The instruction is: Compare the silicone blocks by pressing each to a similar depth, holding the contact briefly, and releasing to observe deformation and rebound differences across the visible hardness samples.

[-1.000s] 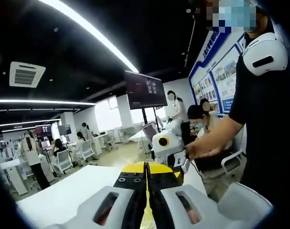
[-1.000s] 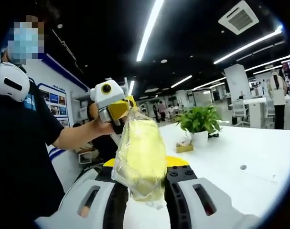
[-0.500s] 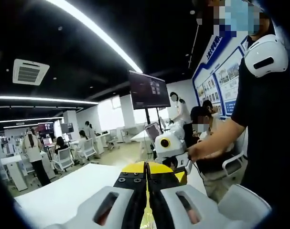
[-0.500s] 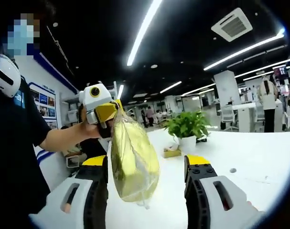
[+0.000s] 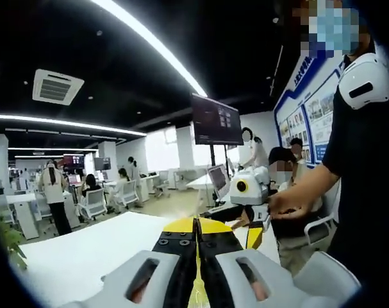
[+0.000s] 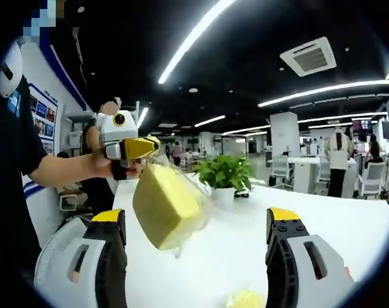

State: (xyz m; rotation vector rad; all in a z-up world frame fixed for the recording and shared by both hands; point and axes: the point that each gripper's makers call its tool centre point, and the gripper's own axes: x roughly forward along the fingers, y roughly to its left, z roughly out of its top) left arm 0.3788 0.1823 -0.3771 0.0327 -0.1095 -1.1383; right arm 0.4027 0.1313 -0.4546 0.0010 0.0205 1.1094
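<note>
A yellow silicone block (image 6: 167, 205) in a clear plastic bag hangs tilted in the air in the right gripper view. My left gripper (image 6: 150, 153) holds the bag by its top edge. In the left gripper view that gripper (image 5: 195, 223) is shut, with a thin strip of bag plastic (image 5: 197, 290) between its jaws. My right gripper (image 6: 197, 217) stands wide open, its jaws on either side of the block and apart from it. It also shows in a hand in the left gripper view (image 5: 243, 221). A second yellow piece (image 6: 245, 299) lies on the table below.
A long white table (image 6: 322, 218) runs beneath both grippers, with a potted green plant (image 6: 223, 174) on it. The person (image 5: 367, 160) holding the grippers stands close by. Behind are a screen on a stand (image 5: 216, 122), desks, chairs and several people.
My right gripper has let go of the bagged block and opened wide. The block now hangs from the left gripper alone and has swung to a tilt.
</note>
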